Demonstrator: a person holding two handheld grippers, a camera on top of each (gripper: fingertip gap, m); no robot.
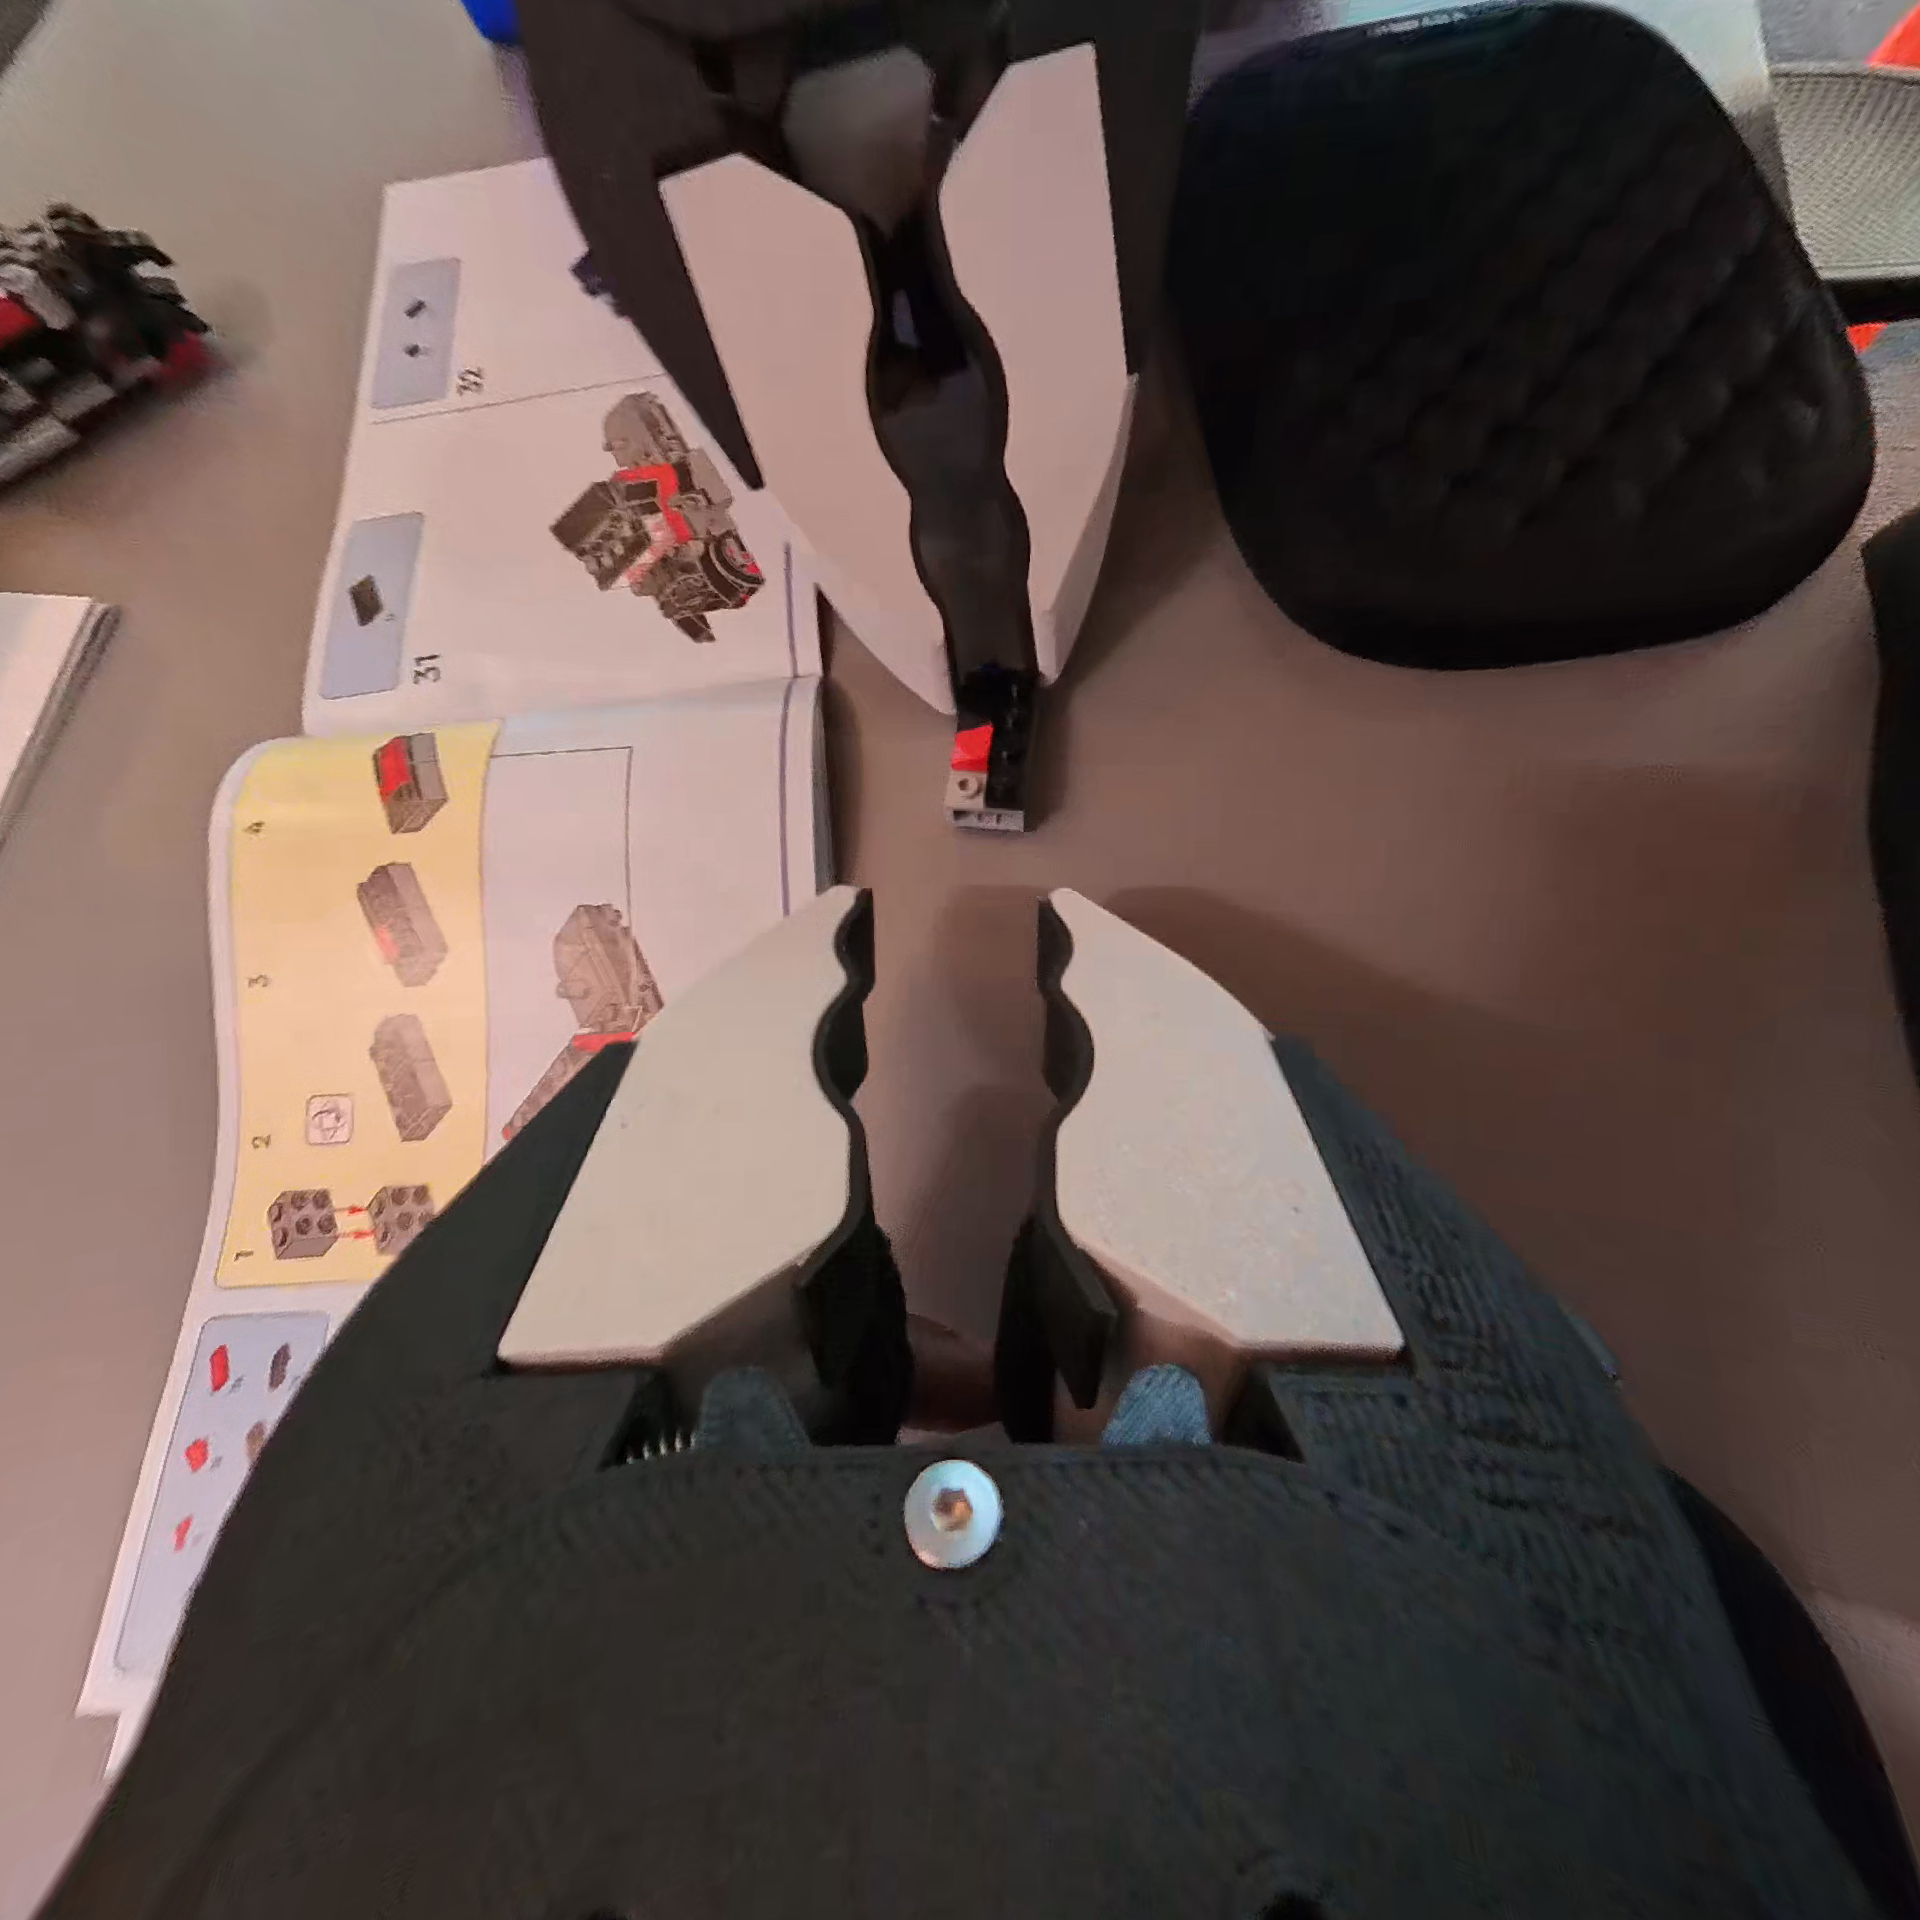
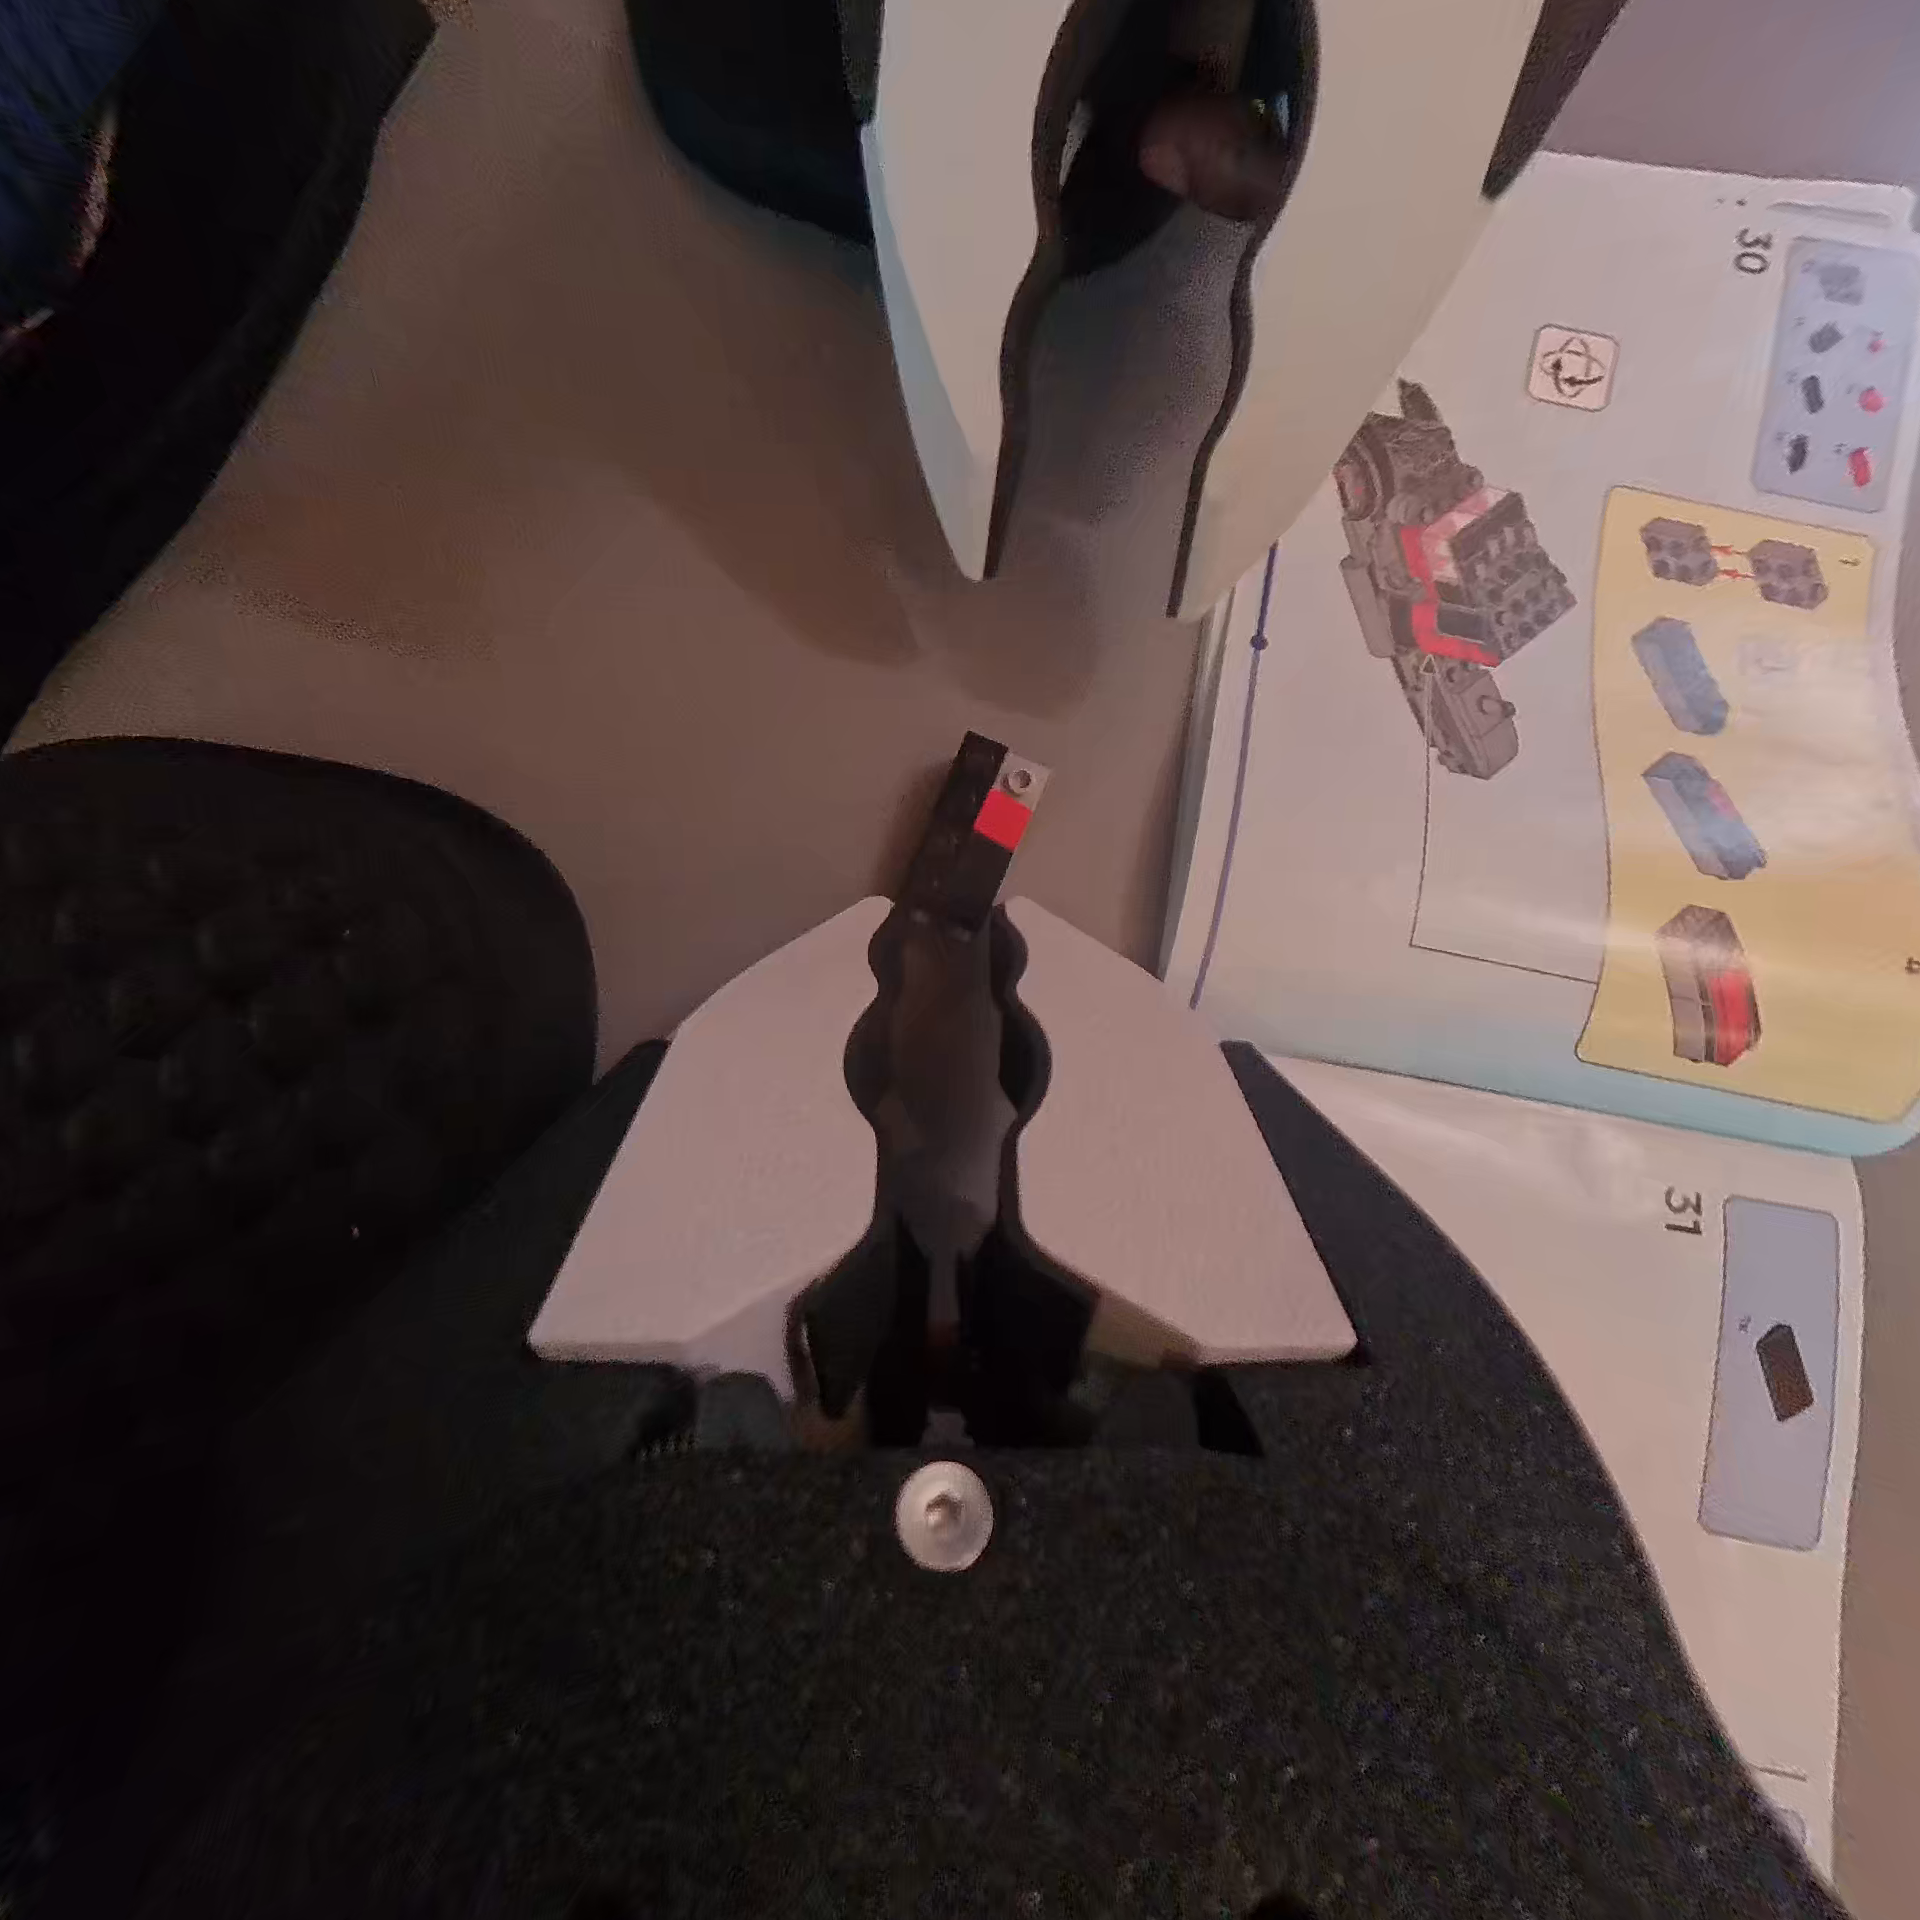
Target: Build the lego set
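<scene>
A small lego piece (image 1: 992, 753), black with a red slope and a grey studded plate, is held at its black end by my right gripper (image 1: 997, 681), which is shut on it with the far end down on the brown table. In the right wrist view the piece (image 2: 971, 831) sticks out forward from my shut right gripper (image 2: 948, 914). My left gripper (image 1: 954, 914) is open and empty, a short way in front of the piece and facing it. It also shows in the right wrist view (image 2: 1081, 582), open, opposite the piece.
An open instruction booklet (image 1: 582, 582) lies left of the piece; it is on the right in the right wrist view (image 2: 1558, 727). A partly built black, grey and red lego model (image 1: 88, 332) sits far left. A black chair seat (image 1: 1507, 332) is beyond the table edge. The gap from one gripper's tips to the other's is roughly 6 cm.
</scene>
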